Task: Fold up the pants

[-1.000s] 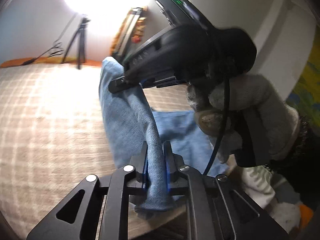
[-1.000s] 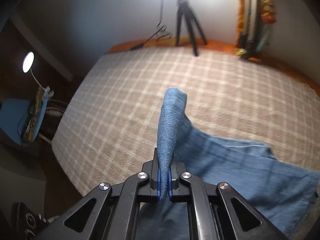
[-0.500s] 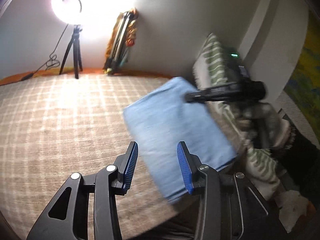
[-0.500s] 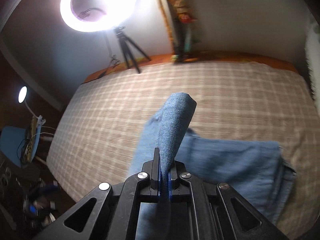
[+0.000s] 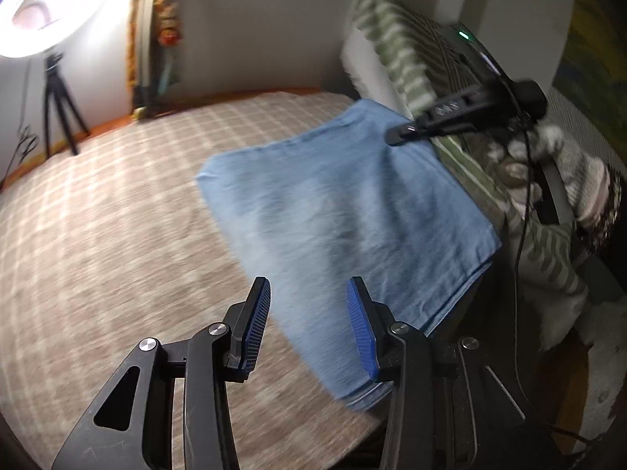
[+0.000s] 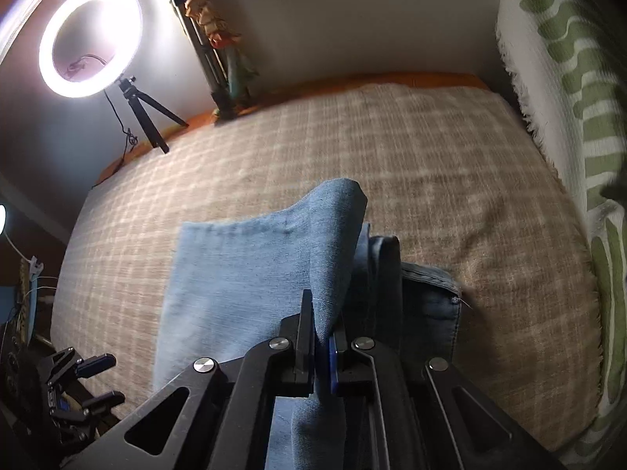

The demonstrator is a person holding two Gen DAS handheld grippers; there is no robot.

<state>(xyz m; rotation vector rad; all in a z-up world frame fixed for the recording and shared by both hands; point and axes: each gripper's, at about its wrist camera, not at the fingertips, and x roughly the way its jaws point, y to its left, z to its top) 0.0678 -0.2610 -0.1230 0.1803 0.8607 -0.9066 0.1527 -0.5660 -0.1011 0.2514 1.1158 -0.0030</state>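
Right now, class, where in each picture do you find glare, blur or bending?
Left wrist view: the ring light flares white at the top left corner; the jeans and checked blanket are motion-smeared. Right wrist view: the ring light glows sharply, the blanket's edges curve from the fisheye, and the corners go dark.

Matt blue denim pants (image 6: 250, 274); coarse woven checked bedcover (image 6: 450, 180); black matt plastic left gripper (image 5: 309, 321), ribbed blue pads (image 5: 362, 329).

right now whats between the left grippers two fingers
Nothing is held there. In the left wrist view the open left gripper frames the blue pants and checked cover beyond.
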